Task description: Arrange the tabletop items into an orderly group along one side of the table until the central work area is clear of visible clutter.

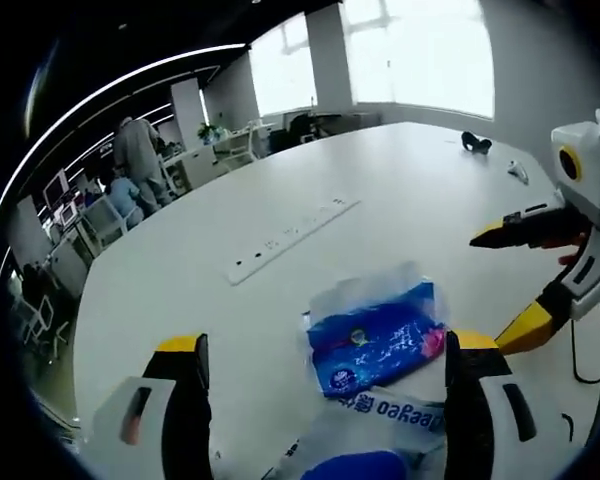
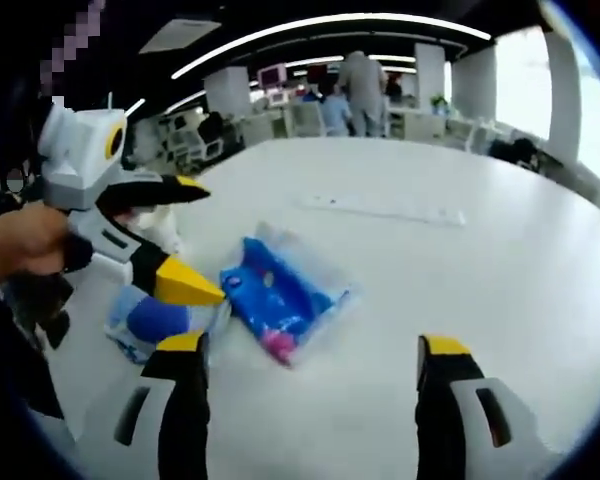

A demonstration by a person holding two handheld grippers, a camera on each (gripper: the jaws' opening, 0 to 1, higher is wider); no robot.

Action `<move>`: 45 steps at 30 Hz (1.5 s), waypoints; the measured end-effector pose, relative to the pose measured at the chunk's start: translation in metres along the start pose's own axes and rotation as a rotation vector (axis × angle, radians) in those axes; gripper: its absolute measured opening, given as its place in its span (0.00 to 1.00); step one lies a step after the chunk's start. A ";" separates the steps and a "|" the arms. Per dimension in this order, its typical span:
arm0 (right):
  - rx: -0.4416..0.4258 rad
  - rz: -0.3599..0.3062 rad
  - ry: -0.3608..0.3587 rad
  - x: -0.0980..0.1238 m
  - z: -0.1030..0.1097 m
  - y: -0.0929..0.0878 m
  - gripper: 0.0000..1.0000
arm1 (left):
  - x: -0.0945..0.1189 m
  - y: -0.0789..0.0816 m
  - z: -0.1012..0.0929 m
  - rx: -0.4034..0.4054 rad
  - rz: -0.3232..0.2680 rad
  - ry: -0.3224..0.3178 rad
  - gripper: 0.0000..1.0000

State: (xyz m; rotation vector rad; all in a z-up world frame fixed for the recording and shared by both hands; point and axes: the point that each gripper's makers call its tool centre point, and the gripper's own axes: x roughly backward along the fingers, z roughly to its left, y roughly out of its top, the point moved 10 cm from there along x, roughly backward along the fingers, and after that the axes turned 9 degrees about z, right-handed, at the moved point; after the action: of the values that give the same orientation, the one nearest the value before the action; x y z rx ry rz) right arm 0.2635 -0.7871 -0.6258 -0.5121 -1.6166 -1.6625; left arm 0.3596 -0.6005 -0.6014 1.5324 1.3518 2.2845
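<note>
both grippers open over the tissue packs, nothing gripped

left gripper (image 1: 322,385) is sitting with its jaws spread wide, nothing between the pads making contact. the blue tissue pack (image 1: 377,343) is lying flat on the white table (image 1: 180,270) between and just ahead of the jaws, clear wrapper sticking out past its far end. a second pack (image 1: 365,425) with a white printed wrapper and a blue patch is lying nearer the camera, touching or overlapping the first one, partly cut off at the bottom edge.

right gripper (image 1: 515,280) is coming into the left gripper view from the right, yellow-tipped jaws parted, hovering beside the packs and apart from them.

in the right gripper view the right gripper (image 2: 306,375) is showing jaws wide apart over bare table, holding nothing. the blue tissue pack (image 2: 278,295) is lying just ahead and left of centre, tilted diagonally. the left gripper (image 2: 185,240) is entering from the left, a hand (image 2: 25,240) wrapped round its grip, jaws parted, lower yellow tip just beside the pack's near corner; cannot tell if it is touching. the second pack (image 2: 145,322) is lying under that gripper, partly hidden.

a long white power strip (image 1: 292,238) is lying further out on the table, well apart from the packs. two small objects, one dark (image 1: 476,143) and one pale (image 1: 518,172), are sitting near the far edge, too small to identify. people are standing at desks in the background.
</note>
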 end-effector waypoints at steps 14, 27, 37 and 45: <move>-0.054 0.003 0.013 -0.028 -0.002 0.012 0.72 | -0.022 -0.001 0.011 -0.039 0.045 0.011 0.92; -0.155 0.037 0.046 -0.050 -0.012 0.009 0.49 | -0.048 -0.009 0.008 -0.064 0.091 -0.045 0.74; -0.174 0.026 0.057 -0.056 -0.014 0.012 0.25 | -0.059 -0.008 0.003 -0.050 0.097 -0.082 0.56; -0.214 0.040 0.060 -0.055 -0.014 0.008 0.17 | -0.060 -0.008 0.001 -0.018 0.079 -0.130 0.29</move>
State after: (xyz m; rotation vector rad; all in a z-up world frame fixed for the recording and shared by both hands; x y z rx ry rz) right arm 0.3075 -0.7870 -0.6628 -0.5914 -1.3839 -1.8137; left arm 0.3869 -0.6244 -0.6493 1.7247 1.2564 2.1899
